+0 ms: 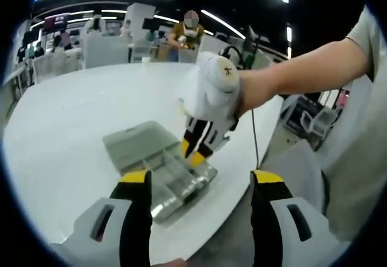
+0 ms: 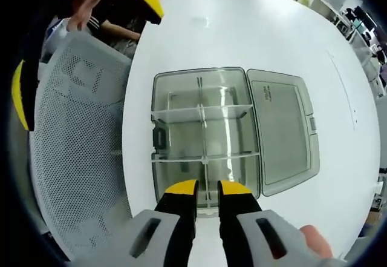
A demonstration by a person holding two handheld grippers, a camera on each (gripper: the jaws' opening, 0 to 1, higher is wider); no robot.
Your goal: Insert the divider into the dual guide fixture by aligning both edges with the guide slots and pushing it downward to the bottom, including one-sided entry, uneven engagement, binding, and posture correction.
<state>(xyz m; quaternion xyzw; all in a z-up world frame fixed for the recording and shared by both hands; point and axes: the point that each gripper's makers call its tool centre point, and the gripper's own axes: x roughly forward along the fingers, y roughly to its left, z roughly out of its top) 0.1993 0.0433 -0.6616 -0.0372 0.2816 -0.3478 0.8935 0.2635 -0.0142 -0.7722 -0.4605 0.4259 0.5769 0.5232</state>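
Yellow-tipped right gripper [image 2: 207, 189] jaws sit nearly closed over a thin clear divider [image 2: 206, 179] in the clear plastic box [image 2: 205, 137]. Left gripper [image 1: 201, 182] jaws spread wide, holding nothing, near the box on the white table [image 1: 72, 128].

left gripper: white plastic two-jaw gripper with black fingers and yellow tips [image 1: 201, 179], own jaws coming up from 6 o'clock in the left gripper view, spread pretty wide, nothing between them

right gripper: same kind of white, black and yellow two-jaw gripper [image 2: 207, 188], jaws rising from 6 o'clock in the right gripper view, nearly closed with just a thin gap; can't tell if they're pinching anything

right gripper from the left gripper view: sits around the centre, yellow tips pointing down toward 7 o'clock

right arm: bare forearm [image 1: 302, 73] reaching in from 2 o'clock, hand wrapped on the gripper's white body, short light sleeve at the edge
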